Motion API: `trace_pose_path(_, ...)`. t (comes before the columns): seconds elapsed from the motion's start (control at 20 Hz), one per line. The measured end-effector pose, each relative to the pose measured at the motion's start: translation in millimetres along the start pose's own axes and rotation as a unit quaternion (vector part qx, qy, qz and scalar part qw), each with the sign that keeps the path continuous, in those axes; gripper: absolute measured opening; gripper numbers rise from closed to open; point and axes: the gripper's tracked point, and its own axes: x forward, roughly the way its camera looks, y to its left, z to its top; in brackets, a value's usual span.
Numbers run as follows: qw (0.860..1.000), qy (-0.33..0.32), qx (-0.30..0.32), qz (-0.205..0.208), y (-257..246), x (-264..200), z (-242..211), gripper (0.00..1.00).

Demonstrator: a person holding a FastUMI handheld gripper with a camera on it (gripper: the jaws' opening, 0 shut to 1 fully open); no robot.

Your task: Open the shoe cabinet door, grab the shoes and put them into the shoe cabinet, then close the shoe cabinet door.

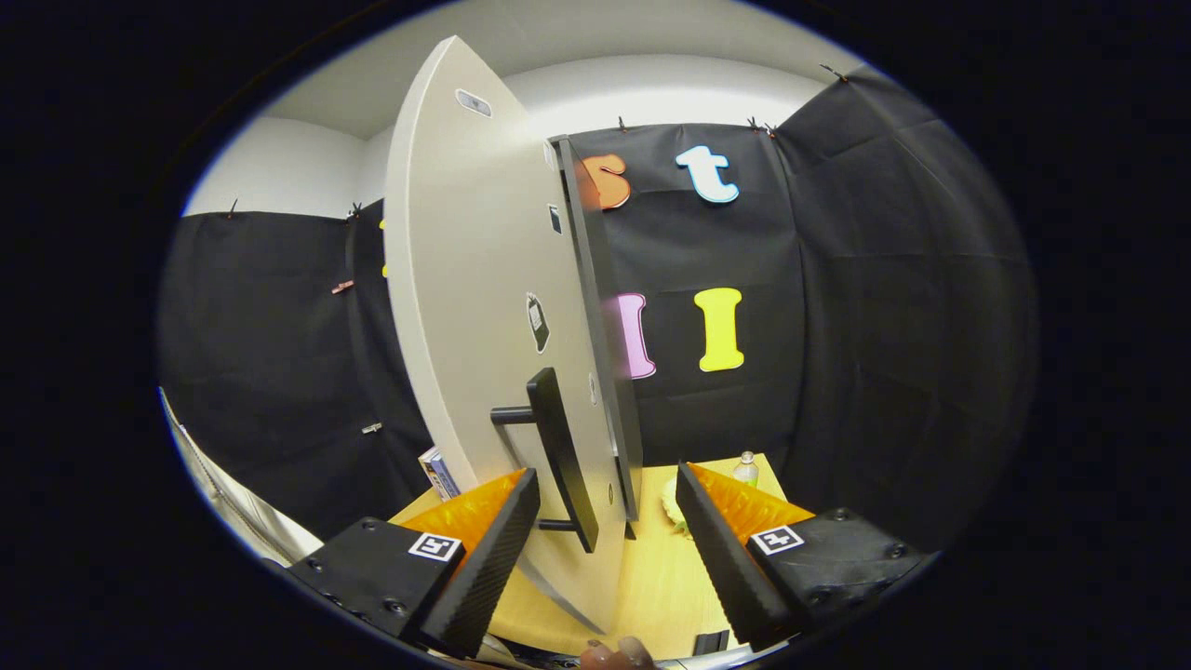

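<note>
At the lower left of the frame, past the left finger, a book (437,473) with a pale cover and blue spine peeks out from behind the door (475,307), most of it hidden. The door itself fills the middle-left: a smooth, pale grey panel seen nearly edge-on, bowed by the lens, with a dark edge strip running down its right side and a couple of small stickers on its face that are too small to make out. A long black bar handle (561,456) stands off the door on two short posts, matte and flat-sided.

The gripper (605,521) is spread wide, holding nothing. Its two fingers (484,558) have ribbed black inner faces and orange backs, each base carrying a small black-and-white square marker. The handle and the door's lower edge sit in the gap between them, the handle closer to the left finger; whether that finger touches it is not clear.

Beneath lies a light wooden table (651,586). Just ahead of the right finger a pale, rounded object (674,510) rests on the table, half covered by the door edge and hard to identify. Beyond the right finger stands a small clear bottle (745,467) with a white cap; its contents cannot be told. At the bottom centre, a bit of a hand (619,654) is cut off.
</note>
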Motion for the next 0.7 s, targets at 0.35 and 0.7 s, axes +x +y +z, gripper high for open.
trace_pose_path(0.35,0.999,0.004,-0.021,0.047,67.4,22.7,-9.0,0.97)
trace_pose_path(0.7,1.000,-0.002,0.010,0.008,128.8,60.7,-24.8,0.97)
